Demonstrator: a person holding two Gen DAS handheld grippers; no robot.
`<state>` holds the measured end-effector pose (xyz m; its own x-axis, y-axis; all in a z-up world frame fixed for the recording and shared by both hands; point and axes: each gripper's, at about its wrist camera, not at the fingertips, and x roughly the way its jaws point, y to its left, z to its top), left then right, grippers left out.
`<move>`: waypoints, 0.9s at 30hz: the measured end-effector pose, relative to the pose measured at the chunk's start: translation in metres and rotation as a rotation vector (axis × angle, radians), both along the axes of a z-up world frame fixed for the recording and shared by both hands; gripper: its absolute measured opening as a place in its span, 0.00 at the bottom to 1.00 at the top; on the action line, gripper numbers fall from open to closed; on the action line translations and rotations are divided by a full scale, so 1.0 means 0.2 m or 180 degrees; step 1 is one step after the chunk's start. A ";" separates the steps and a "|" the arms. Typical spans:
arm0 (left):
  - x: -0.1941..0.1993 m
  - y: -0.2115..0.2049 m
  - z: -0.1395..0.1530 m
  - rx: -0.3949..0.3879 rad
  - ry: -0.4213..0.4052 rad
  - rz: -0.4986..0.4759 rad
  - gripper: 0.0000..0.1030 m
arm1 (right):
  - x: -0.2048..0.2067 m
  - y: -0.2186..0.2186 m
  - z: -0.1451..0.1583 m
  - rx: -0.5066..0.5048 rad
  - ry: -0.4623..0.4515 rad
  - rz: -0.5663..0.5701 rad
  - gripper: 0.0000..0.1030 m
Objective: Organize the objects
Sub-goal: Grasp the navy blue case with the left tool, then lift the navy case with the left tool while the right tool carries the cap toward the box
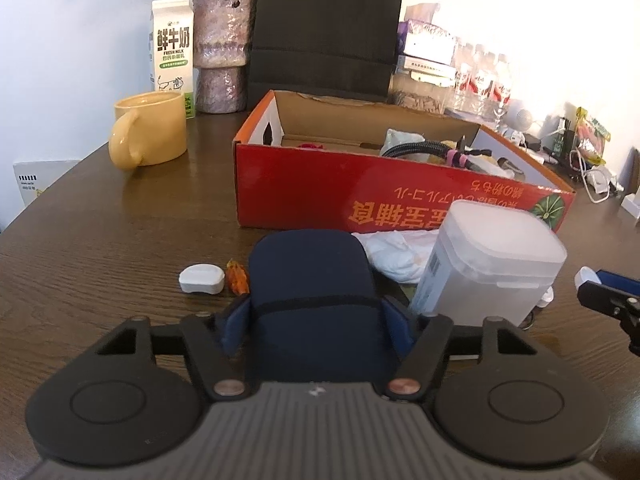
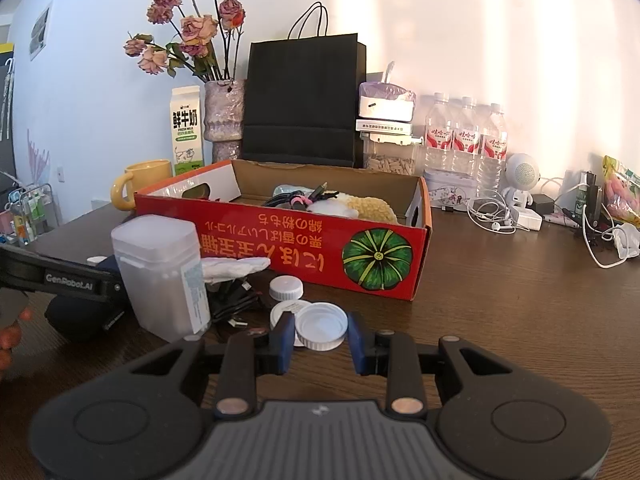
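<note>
L gripper (image 1: 316, 320) pinching soft navy case (image 1: 308, 272), R gripper (image 2: 320, 338) apparently clamping ribbed white lid (image 2: 321, 326)

We see a dark brown wooden table (image 2: 500, 292) with a rounded edge, standing against a pale wall (image 2: 460, 40) that looks bluish white on the left. On the right, warm sunlight falls on the wall in soft vertical bands. At the far left edge we can make out a small wire rack (image 2: 34, 216) of indistinct items beyond the table.
</note>
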<state>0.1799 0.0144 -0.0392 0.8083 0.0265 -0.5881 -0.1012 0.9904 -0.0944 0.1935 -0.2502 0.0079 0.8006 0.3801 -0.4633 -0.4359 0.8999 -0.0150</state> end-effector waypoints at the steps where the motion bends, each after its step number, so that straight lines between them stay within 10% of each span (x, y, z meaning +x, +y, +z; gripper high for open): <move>1: -0.01 0.00 0.00 -0.0002 -0.0016 0.0003 0.66 | 0.00 0.00 0.00 0.0001 0.0000 -0.0003 0.26; 27: -0.33 0.19 0.27 0.0010 -0.0627 0.0112 0.65 | -0.04 0.03 0.02 -0.0075 -0.0141 0.0029 0.26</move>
